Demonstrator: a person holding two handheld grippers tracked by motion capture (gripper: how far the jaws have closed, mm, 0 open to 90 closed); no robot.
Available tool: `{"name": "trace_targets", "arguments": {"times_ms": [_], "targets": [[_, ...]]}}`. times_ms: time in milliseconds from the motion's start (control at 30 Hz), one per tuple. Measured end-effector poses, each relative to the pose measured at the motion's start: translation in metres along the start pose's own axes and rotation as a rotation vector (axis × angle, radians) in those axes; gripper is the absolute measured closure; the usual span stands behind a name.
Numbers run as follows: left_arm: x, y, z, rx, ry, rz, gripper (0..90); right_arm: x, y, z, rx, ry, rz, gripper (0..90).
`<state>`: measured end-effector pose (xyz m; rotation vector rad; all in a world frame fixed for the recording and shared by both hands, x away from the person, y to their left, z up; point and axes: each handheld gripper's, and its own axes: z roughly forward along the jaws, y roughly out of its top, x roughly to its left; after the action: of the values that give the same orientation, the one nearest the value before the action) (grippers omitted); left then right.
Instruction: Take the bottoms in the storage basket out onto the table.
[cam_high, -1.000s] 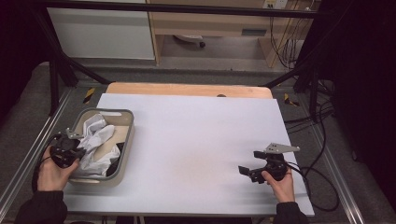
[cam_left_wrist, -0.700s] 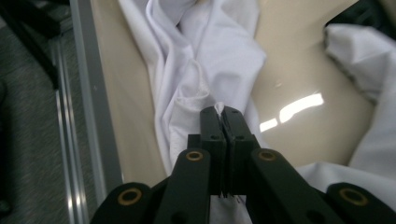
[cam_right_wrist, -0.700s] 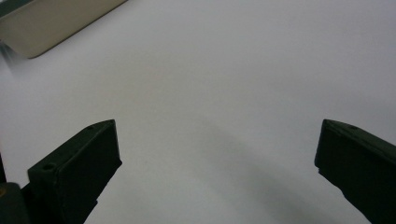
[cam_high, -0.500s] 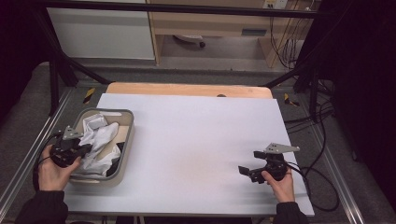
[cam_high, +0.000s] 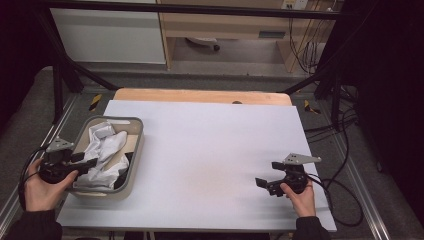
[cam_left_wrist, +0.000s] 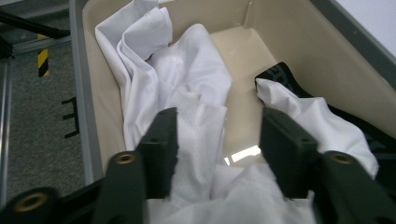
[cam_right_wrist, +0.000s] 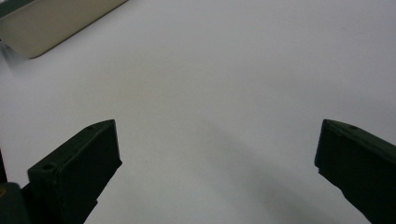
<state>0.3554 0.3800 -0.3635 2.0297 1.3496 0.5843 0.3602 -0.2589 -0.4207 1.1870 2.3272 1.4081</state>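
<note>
the left gripper (cam_high: 82, 161) sits at the lower left of the high view, held in the person's left hand (cam_high: 42, 187) at the near left edge of a grey-rimmed beige bin (cam_high: 136, 131). its jaws have just been opening and now stand apart, about halfway, pointing into the bin. in the left gripper view the two black jaws rise from the bottom of the frame with crumpled white cloth (cam_left_wrist: 182, 88) lying between and beyond them; the pads do not press on it. the cloth fills the left and middle of the bin, heaped against the left wall, and another fold of it lies at the right over a dark piece of fabric (cam_left_wrist: 280, 74) on the bin's floor. a bare patch of the beige floor shows at the centre of that frame.

the right gripper (cam_high: 263, 183) rests at the lower right of the high view, in the person's right hand (cam_high: 301, 197), on the white table (cam_high: 210, 150), well apart from the bin. in the right gripper view its jaws stand wide open over bare table, with a corner of the bin (cam_right_wrist: 56, 18) at the upper left.
</note>
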Motion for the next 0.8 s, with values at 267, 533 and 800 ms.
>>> {"name": "trace_targets", "arguments": {"times_ms": [267, 533, 800], "targets": [[0.003, -0.009, -0.004, 0.028, -0.004, 0.028, 20.5, 0.000, 0.000, 0.000, 0.001, 0.001, 0.000, 0.7], [0.003, -0.013, 0.006, 0.078, 0.002, 0.079, 13.8, 0.000, 0.000, 0.000, 0.003, 0.003, -0.001, 0.7], [0.004, -0.016, 0.013, 0.113, -0.017, 0.093, 14.0, 0.000, 0.000, 0.001, 0.008, 0.001, -0.002, 0.7]]}}
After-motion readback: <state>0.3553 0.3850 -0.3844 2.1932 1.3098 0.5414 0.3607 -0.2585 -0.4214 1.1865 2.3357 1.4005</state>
